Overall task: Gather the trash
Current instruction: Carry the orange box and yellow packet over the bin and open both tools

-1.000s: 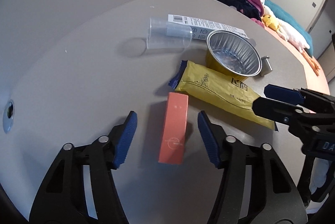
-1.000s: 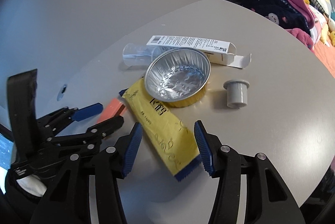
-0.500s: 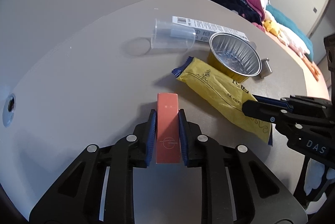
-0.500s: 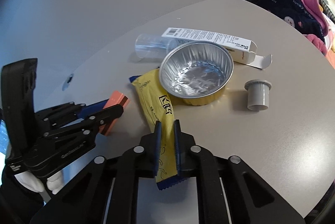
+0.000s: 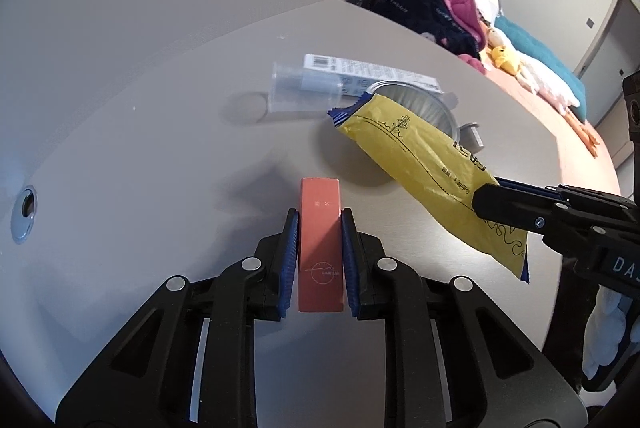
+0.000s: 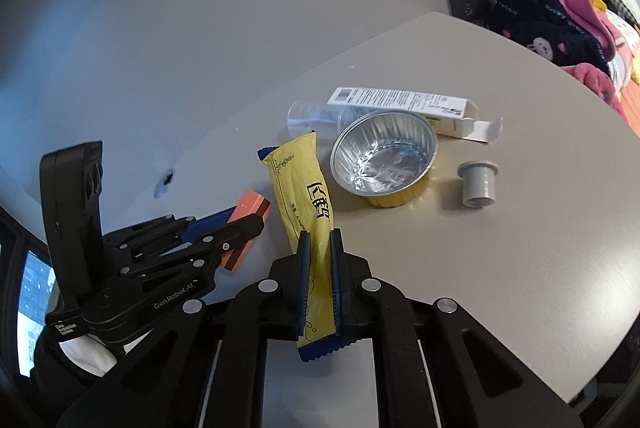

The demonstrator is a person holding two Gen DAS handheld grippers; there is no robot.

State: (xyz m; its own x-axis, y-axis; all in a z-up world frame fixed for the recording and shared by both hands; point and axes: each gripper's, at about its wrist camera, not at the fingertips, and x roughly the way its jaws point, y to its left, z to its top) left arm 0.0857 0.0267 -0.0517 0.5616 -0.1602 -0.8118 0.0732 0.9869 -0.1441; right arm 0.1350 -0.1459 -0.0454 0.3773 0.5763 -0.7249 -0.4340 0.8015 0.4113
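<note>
Your left tool (image 5: 319, 248) tilts down toward the surface (image 5: 160, 147), its blue pads pressed flat against both long sides of the orange box (image 5: 320, 252), which is clear of the surface and carries a white circular logo with small lettering too fine to read. Your right tool (image 6: 319, 280) angles down too, clamped tight on the lower end of the yellow wrapper (image 6: 306, 195), whose far end hangs lifted near the foil cup (image 6: 384, 159). Bold dark characters are printed on the wrapper. The left tool's body reads "GenRobot.AI". A white carton (image 6: 404, 103) with a barcode, a clear plastic cup (image 6: 312, 117) and a grey cap (image 6: 478, 183) lie on the surface.
</note>
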